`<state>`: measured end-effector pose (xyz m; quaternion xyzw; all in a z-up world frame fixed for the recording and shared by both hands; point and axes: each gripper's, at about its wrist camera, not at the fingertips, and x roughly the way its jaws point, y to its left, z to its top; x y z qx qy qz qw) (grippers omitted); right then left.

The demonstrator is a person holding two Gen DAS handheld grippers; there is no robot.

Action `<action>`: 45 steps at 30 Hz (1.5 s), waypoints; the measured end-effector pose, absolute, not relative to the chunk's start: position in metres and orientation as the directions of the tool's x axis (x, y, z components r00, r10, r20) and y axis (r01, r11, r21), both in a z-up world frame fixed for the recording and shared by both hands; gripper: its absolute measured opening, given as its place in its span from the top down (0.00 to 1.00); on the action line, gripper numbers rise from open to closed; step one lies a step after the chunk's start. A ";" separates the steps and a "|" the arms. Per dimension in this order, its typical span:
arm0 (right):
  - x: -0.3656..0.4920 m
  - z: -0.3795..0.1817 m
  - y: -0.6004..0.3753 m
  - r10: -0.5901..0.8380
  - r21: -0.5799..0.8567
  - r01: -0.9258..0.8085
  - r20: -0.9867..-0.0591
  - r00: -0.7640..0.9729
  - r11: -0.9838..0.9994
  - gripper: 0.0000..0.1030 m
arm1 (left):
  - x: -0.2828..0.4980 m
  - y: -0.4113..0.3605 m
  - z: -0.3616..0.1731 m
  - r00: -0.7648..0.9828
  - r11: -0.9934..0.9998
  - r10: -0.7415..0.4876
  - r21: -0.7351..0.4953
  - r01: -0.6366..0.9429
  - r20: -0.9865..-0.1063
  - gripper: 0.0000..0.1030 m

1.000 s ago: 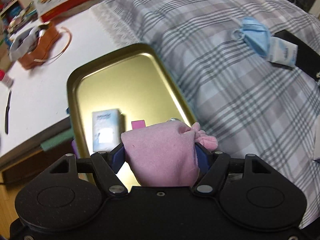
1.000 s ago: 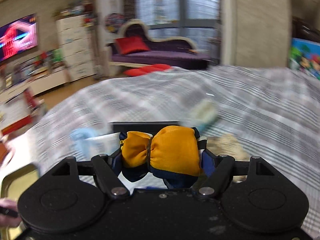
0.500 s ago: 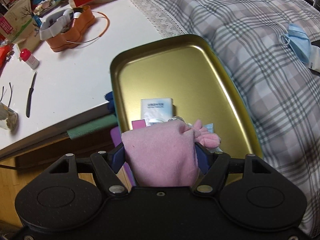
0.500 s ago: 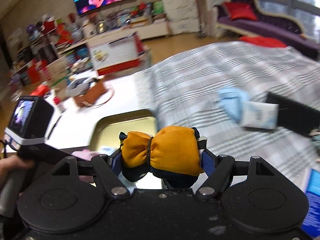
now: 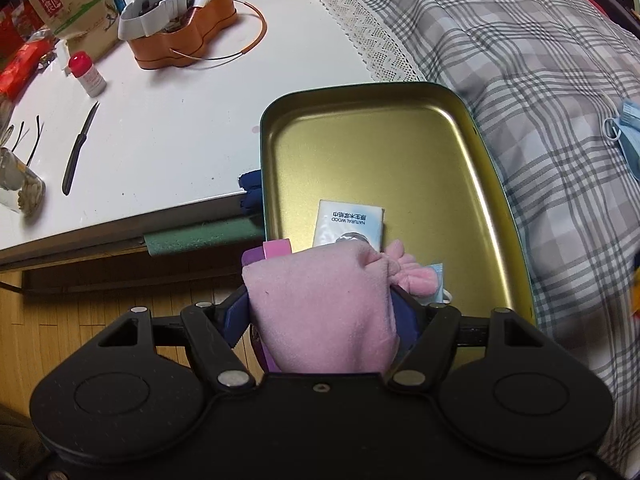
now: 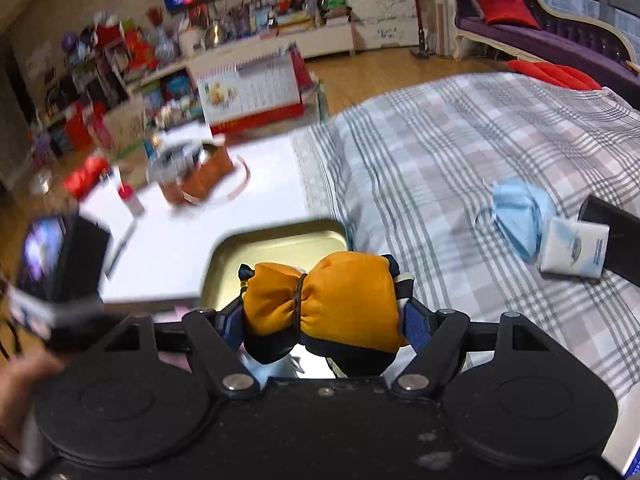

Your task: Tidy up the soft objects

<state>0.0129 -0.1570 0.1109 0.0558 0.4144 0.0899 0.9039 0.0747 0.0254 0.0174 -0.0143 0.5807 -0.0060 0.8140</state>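
Two soft pouches gripped: left hand-held gripper (image 5: pixel 320 312) clenched on pink fleece pouch (image 5: pixel 320 308), knotted end right, over near end of gold tray (image 5: pixel 400 148). Right hand-held gripper (image 6: pixel 320 316) grasps orange pouch (image 6: pixel 332 304), tied at middle, above same tray (image 6: pixel 280 240). Tissue pack (image 5: pixel 350 222) inside tray. Blue mask (image 6: pixel 520 216) on plaid bed (image 6: pixel 440 152) right of tray; knife (image 5: pixel 78 150) on worktop (image 5: pixel 168 128) left.
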 end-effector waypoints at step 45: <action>0.018 0.063 -0.140 0.210 0.163 -0.136 -0.844 0.494 0.977 0.17 | 0.147 -0.009 0.029 0.309 0.996 0.059 0.076 0.042 -0.949 0.16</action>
